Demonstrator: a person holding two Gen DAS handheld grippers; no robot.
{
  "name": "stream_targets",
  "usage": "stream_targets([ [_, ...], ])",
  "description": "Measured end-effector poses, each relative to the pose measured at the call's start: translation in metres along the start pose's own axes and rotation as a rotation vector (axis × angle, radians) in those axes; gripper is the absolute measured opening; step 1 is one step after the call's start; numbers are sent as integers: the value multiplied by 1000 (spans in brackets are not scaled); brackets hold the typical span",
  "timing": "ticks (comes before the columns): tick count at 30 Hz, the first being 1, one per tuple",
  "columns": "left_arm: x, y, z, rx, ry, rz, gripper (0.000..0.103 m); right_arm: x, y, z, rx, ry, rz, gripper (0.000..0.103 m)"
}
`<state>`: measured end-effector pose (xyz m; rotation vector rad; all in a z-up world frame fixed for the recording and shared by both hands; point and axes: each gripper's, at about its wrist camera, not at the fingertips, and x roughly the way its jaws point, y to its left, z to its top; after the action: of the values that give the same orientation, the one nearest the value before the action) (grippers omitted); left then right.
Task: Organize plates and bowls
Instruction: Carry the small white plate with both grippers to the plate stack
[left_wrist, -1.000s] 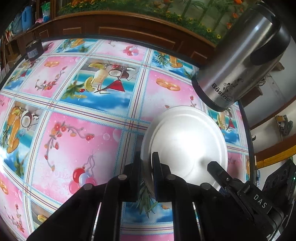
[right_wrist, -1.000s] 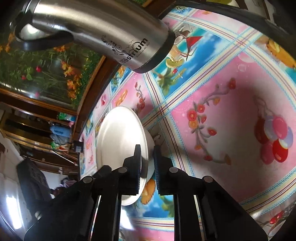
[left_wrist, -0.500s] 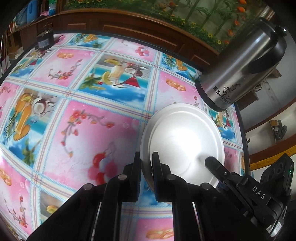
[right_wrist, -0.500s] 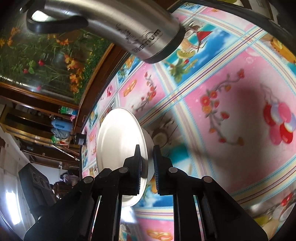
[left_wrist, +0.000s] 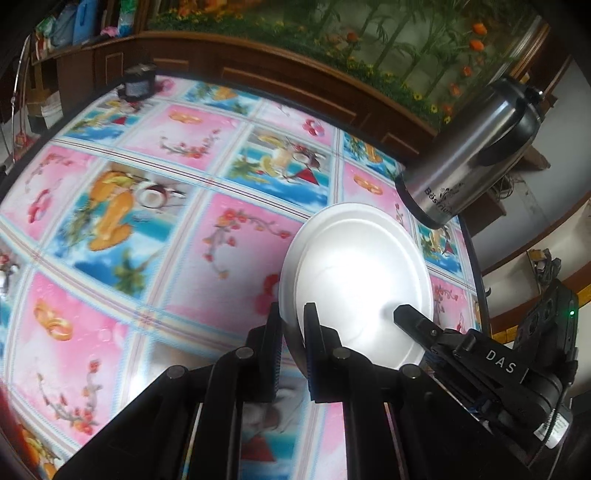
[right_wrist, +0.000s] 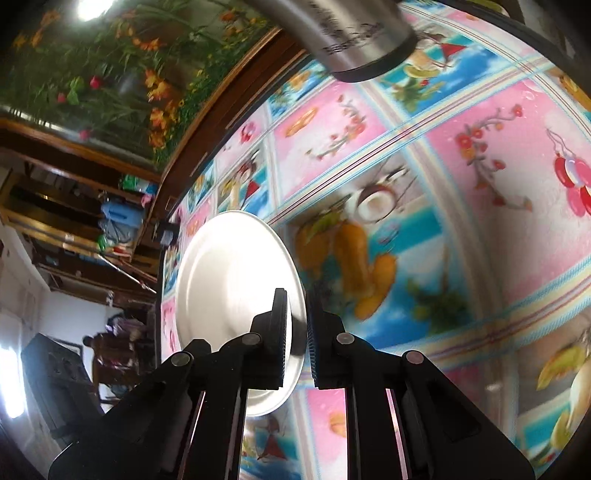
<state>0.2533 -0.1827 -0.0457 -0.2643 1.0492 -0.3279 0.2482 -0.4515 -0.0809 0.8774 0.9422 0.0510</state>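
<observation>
We have lifted the plate (left_wrist: 354, 280) higher off the worktop (left_wrist: 147, 229); left tool (left_wrist: 293, 325) and right tool (right_wrist: 295, 314) each clench its rim, so we judge it mid-carry, kettle (left_wrist: 469, 162) beyond

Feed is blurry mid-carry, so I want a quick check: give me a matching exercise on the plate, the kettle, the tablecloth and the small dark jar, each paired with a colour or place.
Things:
1. plate
2. kettle
3. tablecloth
4. small dark jar

Descriptions:
A. at the table's far edge
B. pink and blue picture squares
C. white, clamped at its rim by the left hand-held gripper and the right hand-held gripper
D. shiny steel, black handle

Pairs: 1-C, 2-D, 3-B, 4-A
</observation>
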Motion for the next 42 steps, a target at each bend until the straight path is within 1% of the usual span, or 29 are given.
stream_targets([
  [4, -18, 7, -11, 24, -61, 18, 9, -7, 12, -22, -40, -7, 6, 11],
  [9, -51, 12, -33, 85, -178, 61, 9, -15, 23, -51, -73, -6, 24, 11],
  [11, -64, 14, -40, 108, -221, 77, 9, -22, 31, -62, -98, -18, 29, 11],
  [13, -77, 15, -48, 134, -260, 106, 9, -26, 38, -74, -112, -23, 42, 11],
  [18, -110, 20, -67, 178, -346, 139, 9, -34, 48, -102, -125, -20, 82, 11],
  [26, -149, 39, -92, 183, -424, 159, 9, -46, 71, -139, -157, -18, 131, 12],
  [30, -167, 49, -101, 184, -458, 177, 9, -50, 82, -150, -169, -14, 152, 12],
  [42, -200, 83, -112, 145, -524, 204, 9, -48, 125, -185, -240, 10, 174, 12],
])
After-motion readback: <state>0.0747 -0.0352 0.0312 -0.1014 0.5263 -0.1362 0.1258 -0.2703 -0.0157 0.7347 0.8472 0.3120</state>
